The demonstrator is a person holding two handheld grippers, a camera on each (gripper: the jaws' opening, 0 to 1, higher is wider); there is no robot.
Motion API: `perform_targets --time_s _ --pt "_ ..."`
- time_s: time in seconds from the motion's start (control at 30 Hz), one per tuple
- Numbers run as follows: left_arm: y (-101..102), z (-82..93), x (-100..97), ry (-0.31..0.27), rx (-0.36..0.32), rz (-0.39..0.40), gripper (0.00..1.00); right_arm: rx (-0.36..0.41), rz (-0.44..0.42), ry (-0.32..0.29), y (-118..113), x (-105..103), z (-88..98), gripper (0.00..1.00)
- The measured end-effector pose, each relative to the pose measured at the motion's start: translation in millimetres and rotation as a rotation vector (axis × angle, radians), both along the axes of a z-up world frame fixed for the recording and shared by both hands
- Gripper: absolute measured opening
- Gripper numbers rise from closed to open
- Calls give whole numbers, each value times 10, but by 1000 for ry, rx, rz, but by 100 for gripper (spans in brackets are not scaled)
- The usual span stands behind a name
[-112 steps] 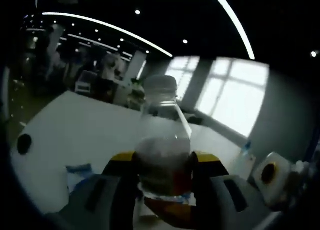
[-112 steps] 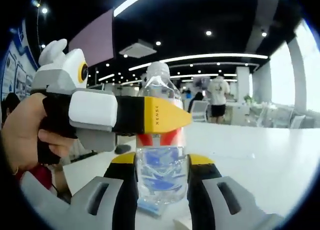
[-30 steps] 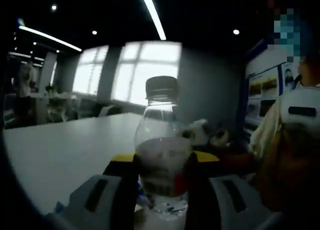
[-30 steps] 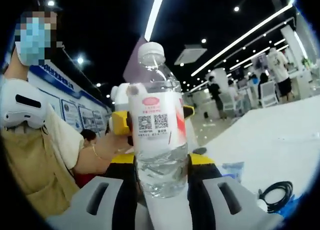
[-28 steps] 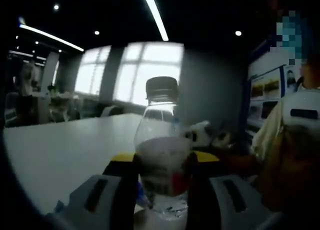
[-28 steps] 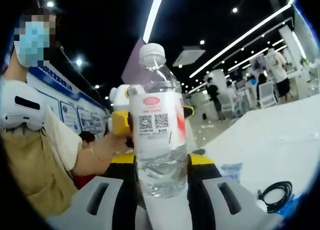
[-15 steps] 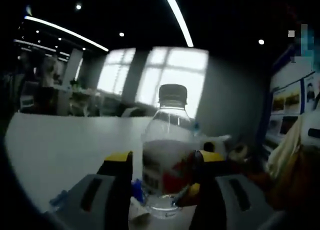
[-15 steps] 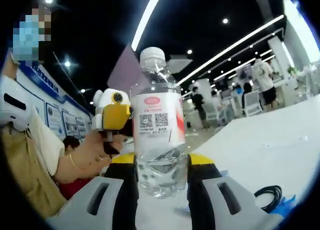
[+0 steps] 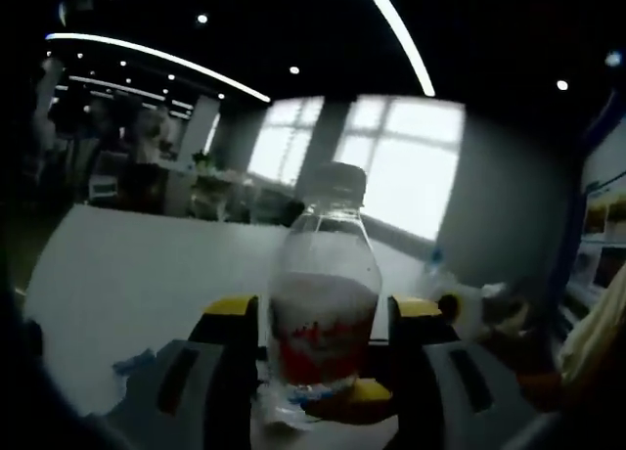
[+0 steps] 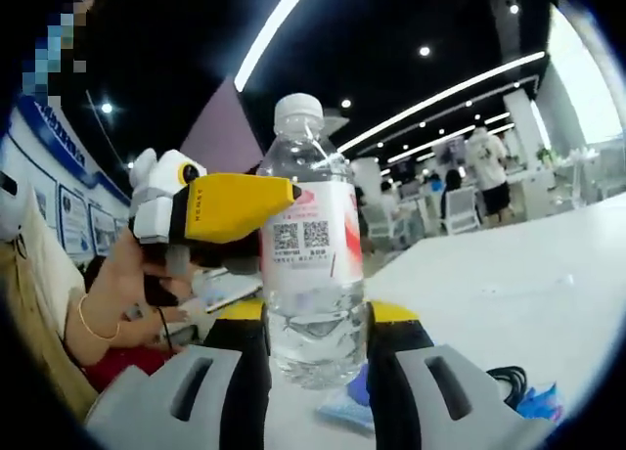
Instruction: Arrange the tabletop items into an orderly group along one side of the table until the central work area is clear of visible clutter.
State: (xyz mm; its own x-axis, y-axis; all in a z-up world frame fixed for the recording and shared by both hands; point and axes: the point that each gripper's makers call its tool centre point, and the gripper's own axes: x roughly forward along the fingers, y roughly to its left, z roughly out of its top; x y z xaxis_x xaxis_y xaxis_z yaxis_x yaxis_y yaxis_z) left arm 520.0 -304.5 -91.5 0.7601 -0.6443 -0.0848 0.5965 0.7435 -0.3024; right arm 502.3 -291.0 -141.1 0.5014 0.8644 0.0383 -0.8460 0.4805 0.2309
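Observation:
A clear water bottle (image 10: 313,274) with a white cap and a red-and-white label stands upright between the jaws of my right gripper (image 10: 315,318), which is shut on its lower body. In the left gripper view the same bottle (image 9: 325,303) sits between the jaws of my left gripper (image 9: 325,311), which is open with a thin gap on each side. A yellow finger (image 9: 357,391) of the right gripper shows low against the bottle there. In the right gripper view the left gripper's yellow finger (image 10: 240,207) reaches in level with the bottle's shoulder, held by a person's hand (image 10: 122,274).
The white table (image 10: 509,274) runs off to the right, with a black cable (image 10: 509,377) and a blue scrap (image 10: 540,401) on it. A blue wrapper (image 9: 132,360) lies on the table (image 9: 147,264) to the left. People and chairs stand far behind.
My left gripper's jaws have spread off the bottle, while the right gripper has kept its hold. Both views have swung round, and the left gripper now shows closer to the bottle's shoulder.

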Motion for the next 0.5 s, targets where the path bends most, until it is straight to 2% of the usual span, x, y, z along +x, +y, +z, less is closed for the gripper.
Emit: perform_targets --time_s 0.2,0.27,0.3,0.37,0.4,0.5 --pt "95 -33 16 22 26 104 48 -41 -43 -10 24 37 -50 36" --pt "80 -32 3 21 33 98 46 -55 -49 -15 41 32 -69 36" --pt "74 -53 -8 45 22 98 47 -58 -43 -17 51 24 -73 36" --pt "92 -58 12 39 36 117 47 -58 -44 -12 66 22 -80 36" --pt "122 -85 21 33 72 135 46 -68 -45 -18 78 17 -84 36" --pt "155 -94 28 28 83 164 42 -88 -49 -34 93 5 -87 36"
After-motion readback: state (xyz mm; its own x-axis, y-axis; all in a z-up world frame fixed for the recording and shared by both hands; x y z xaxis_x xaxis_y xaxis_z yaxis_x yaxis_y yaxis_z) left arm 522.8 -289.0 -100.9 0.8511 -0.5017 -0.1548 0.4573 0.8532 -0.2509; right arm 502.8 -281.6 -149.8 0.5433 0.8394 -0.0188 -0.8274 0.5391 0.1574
